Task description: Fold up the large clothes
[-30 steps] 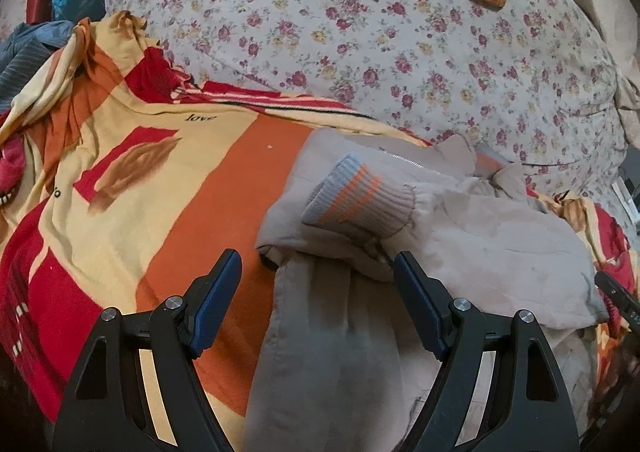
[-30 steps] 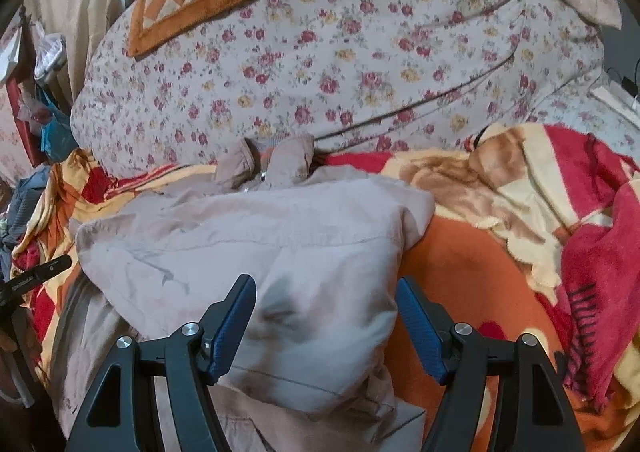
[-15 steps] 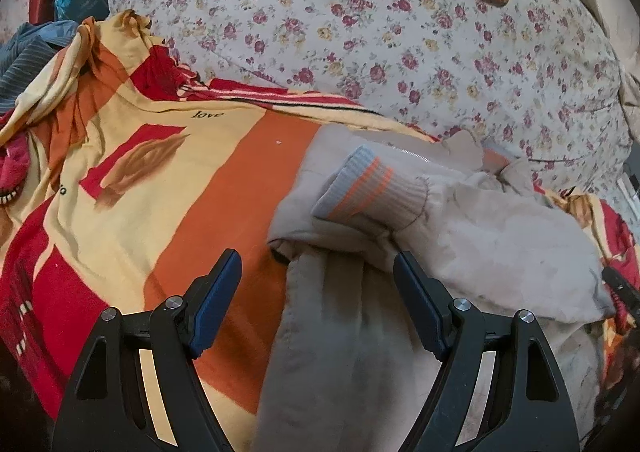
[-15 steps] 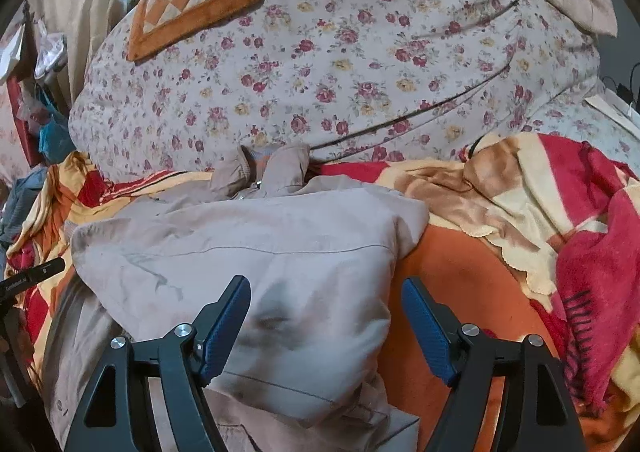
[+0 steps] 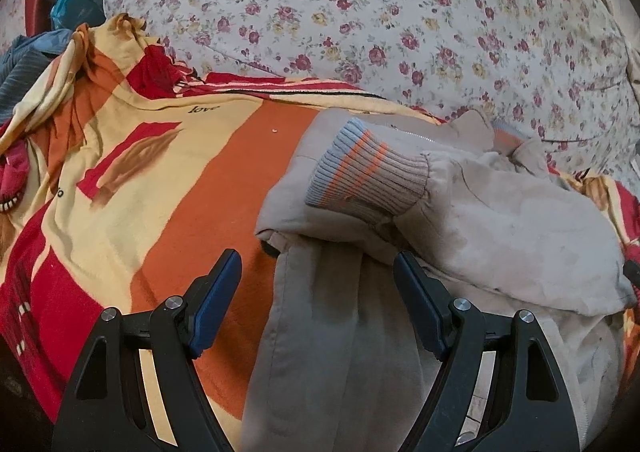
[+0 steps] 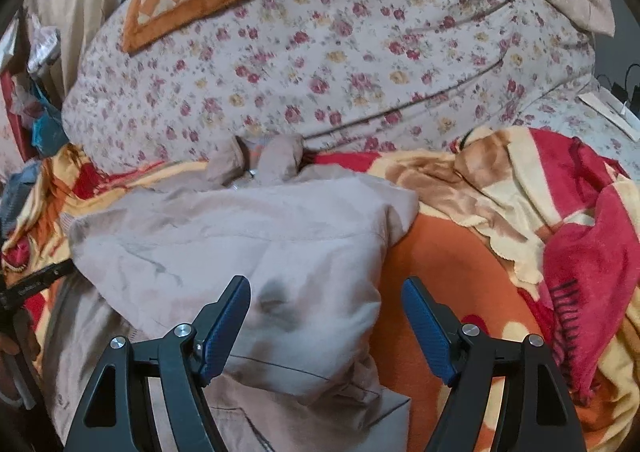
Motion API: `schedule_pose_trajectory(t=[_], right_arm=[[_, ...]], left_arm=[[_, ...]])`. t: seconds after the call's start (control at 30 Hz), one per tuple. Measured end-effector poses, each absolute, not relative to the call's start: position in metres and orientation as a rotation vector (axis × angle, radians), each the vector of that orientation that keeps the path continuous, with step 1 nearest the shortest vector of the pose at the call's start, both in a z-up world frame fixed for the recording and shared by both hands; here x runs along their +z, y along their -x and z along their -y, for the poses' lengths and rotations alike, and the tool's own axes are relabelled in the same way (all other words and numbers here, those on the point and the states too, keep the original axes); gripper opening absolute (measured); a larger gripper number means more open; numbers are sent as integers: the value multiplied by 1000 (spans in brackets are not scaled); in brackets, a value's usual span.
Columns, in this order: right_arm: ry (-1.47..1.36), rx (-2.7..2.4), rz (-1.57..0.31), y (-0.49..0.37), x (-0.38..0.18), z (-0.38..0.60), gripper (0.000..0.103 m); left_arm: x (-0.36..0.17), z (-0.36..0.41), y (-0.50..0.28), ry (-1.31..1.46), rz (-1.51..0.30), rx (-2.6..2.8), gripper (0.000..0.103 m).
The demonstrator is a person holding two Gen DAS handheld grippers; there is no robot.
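Nearest the lens, the left gripper point(image 5: 317, 292) hangs with its blue-padded jaws spread wide and gripping nothing, poised over the near left edge of a beige jacket point(image 5: 500, 236) that lies on a bed. The garment's long left edge runs up between the jaws, its fabric below the pads and not pinched. Just beyond the fingertips a sleeve lies folded across the body, its ribbed cuff point(image 5: 364, 180) striped blue and orange and pointing left. In the right wrist view, the right gripper point(image 6: 326, 326) has just been opening; its jaws stand apart, the left pad over the jacket's folded right portion, the right pad over bare orange blanket point(image 6: 452, 252), nothing clamped. The jacket's right edge falls between the two pads. Open blanket point(image 5: 152, 180) in orange, yellow and red stretches to the left of the garment; to the right the blanket bunches in a red and cream heap. Farthest back, a floral quilt point(image 5: 380, 28) mounds high behind the jacket's collar.
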State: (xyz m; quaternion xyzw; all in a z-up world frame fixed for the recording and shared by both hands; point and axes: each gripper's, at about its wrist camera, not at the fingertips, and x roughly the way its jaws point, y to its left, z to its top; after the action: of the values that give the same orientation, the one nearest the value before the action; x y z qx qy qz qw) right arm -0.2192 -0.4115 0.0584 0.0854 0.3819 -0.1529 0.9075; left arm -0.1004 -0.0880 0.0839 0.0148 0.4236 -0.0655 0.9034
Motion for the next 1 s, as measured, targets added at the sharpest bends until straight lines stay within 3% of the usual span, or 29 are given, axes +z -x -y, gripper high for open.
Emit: schedule_pose_trajectory(t=[0.53,0.57,0.6,0.77,0.83,0.87,0.9,0.97,1.0], right_arm=[[-345,-299,-862,189,33,445,78],[-331,-297,-862,187,32,445,58],[-301,-327,-865,186,32,446,30],[-303,-387,-871,189,28,460,27],[-318,-411,-847,198,37,462,28],[-331,-414,-835,206,43,461,38],[-353,-401,-824,215,49,459,58],[-430,-314,-807,238,60,455,77],[-448,-288,-819,243,62,453,77]], left_arm=[[85,105,94,-81,-849,-152,79],[83,105,92,-79,-855,-150,79],[82,105,91,-76,-861,-149,79],[80,99,90,-41,-890,-170,79],[84,92,97,-1,-920,-211,79],[87,87,101,31,-939,-244,79],[90,84,106,57,-959,-277,79],[99,75,117,77,-992,-339,79],[103,72,123,78,-991,-353,79]])
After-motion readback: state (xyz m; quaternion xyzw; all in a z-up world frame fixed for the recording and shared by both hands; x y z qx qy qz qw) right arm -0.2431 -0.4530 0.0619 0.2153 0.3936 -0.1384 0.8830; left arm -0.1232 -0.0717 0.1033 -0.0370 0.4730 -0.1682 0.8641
